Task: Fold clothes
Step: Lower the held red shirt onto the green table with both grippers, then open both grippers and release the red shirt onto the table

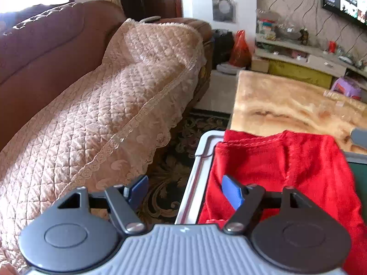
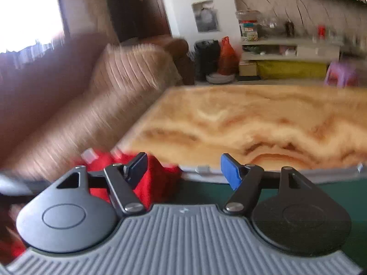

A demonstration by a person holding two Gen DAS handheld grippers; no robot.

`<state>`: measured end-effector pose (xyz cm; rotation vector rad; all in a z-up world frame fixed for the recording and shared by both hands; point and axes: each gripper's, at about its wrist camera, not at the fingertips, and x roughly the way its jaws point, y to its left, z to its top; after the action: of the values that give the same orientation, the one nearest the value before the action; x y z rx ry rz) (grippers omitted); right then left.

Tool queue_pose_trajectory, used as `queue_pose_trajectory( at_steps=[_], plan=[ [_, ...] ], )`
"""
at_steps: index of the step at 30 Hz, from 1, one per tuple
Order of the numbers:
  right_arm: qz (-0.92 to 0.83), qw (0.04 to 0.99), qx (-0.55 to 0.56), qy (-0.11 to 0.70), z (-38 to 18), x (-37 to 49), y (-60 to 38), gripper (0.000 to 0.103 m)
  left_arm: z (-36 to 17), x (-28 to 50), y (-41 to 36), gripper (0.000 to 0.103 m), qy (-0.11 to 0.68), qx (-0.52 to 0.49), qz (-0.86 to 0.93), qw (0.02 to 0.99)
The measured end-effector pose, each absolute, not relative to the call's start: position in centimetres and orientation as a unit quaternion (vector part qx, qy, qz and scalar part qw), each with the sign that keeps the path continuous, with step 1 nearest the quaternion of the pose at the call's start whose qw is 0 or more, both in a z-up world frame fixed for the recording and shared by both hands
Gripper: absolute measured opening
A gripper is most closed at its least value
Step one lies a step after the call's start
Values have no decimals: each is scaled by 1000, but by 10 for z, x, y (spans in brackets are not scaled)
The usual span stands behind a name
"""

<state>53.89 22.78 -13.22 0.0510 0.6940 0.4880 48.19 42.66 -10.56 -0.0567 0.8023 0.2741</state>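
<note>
A red knitted garment (image 1: 286, 171) lies spread on a green mat with a silver rim (image 1: 195, 178), its far edge reaching onto the marble table. My left gripper (image 1: 185, 190) is open and empty, over the mat's left rim; its right finger is above the garment's left part. In the blurred right wrist view the red garment (image 2: 156, 176) shows bunched at lower left. My right gripper (image 2: 183, 167) is open and empty, above the mat's far rim (image 2: 201, 171), to the right of the garment.
A beige marble-pattern table (image 1: 286, 105) extends beyond the mat, also in the right wrist view (image 2: 252, 123). A brown sofa with a quilted lace cover (image 1: 110, 105) stands at left. A patterned carpet (image 1: 174, 160) lies between. A TV shelf (image 1: 309, 55) and purple stool (image 1: 346, 87) stand behind.
</note>
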Motion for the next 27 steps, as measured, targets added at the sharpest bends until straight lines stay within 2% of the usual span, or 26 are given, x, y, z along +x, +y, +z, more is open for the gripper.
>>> queue_pose_trajectory(
  at_steps=[6, 9, 12, 18, 27],
  plan=[
    [301, 883, 59, 355, -125, 533, 229, 78, -93, 456, 415, 78, 372, -31, 100, 922],
    [332, 867, 76, 363, -121, 531, 230, 78, -93, 443, 411, 89, 369, -34, 81, 925],
    [361, 851, 92, 371, -117, 528, 230, 78, -104, 432, 405, 89, 379, -32, 60, 923],
    [285, 860, 117, 407, -138, 558, 214, 78, -124, 418, 384, 88, 393, -1, 43, 918],
    [306, 864, 124, 379, -130, 553, 199, 78, -110, 403, 378, 88, 370, 1, 38, 928]
  ],
)
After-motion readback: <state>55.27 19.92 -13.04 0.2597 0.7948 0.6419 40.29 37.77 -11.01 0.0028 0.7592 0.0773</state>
